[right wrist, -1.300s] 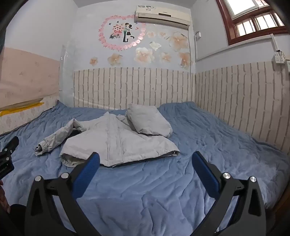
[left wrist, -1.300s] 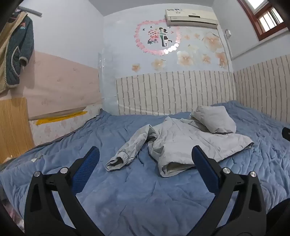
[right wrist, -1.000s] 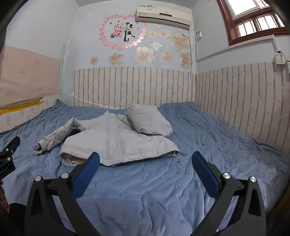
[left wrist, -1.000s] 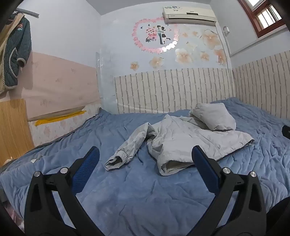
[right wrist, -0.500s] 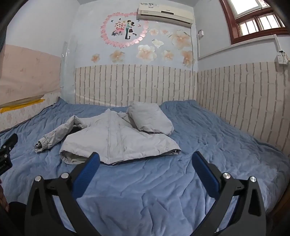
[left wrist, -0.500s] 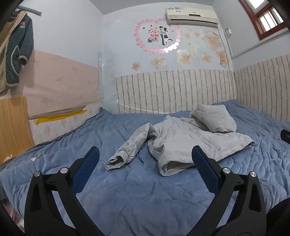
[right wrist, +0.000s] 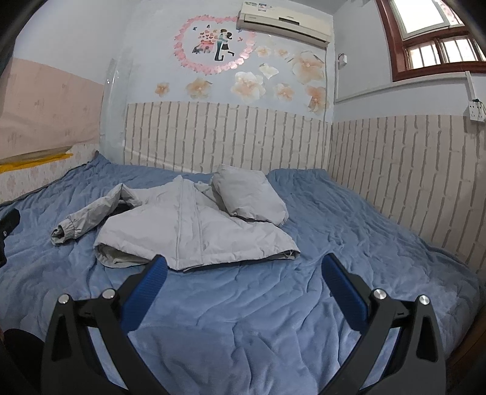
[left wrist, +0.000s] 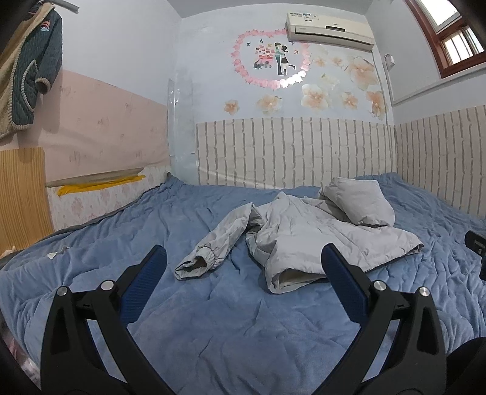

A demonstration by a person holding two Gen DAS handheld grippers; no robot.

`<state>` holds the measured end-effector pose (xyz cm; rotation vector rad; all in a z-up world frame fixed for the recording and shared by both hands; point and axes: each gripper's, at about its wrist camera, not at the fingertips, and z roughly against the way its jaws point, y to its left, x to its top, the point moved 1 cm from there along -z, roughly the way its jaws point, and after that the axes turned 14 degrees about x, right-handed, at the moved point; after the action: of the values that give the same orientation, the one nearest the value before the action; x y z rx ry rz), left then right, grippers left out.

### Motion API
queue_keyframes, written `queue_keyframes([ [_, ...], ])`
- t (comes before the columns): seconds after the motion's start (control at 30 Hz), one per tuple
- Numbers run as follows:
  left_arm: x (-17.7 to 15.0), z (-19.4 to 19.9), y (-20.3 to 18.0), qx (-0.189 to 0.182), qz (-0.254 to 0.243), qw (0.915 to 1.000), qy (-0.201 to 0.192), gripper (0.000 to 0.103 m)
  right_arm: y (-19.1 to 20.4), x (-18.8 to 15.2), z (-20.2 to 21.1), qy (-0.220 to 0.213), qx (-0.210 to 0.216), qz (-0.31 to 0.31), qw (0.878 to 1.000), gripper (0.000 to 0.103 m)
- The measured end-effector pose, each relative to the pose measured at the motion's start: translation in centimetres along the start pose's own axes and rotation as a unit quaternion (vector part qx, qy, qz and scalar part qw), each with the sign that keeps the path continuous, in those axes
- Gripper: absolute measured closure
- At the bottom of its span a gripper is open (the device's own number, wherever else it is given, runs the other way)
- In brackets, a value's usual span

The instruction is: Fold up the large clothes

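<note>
We look across a bedroom with pale blue walls, brick-patterned panelling and one wide bed (left wrist: 231, 319) under a blue quilted blanket. From the left wrist view we count one grey jacket (left wrist: 306, 240), one air conditioner (left wrist: 329, 29) high on the far wall, one heart-shaped wall sticker (left wrist: 270, 57) and one dark quilted coat (left wrist: 29, 76) hanging on the left wall. The jacket lies crumpled near the middle of the bed, towards the head end, one sleeve (left wrist: 212, 246) stretched out towards the left edge, its hood (left wrist: 360, 205) puffed up at the far side. Our left gripper (left wrist: 243, 281) hangs released above the blanket, its two blue-padded fingers wide apart, holding nothing.

From the right wrist view we see the same jacket (right wrist: 194, 231) lying zip-side up, its hem nearest us and partly rolled under. One window (right wrist: 431, 39) sits high on the right wall. Our right gripper (right wrist: 243, 282) is likewise spread and empty, short of the hem. Nothing lies between either gripper and the jacket.
</note>
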<state>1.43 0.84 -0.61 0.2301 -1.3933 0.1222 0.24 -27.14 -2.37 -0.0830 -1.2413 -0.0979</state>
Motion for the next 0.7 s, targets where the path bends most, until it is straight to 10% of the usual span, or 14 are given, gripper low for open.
queue_keyframes([
  [0.7, 0.34, 0.29, -0.26, 0.003, -0.014, 0.9999, -0.006, 0.003, 0.21, -0.06, -0.02, 0.001, 0.0, -0.001, 1.0, 0.002],
])
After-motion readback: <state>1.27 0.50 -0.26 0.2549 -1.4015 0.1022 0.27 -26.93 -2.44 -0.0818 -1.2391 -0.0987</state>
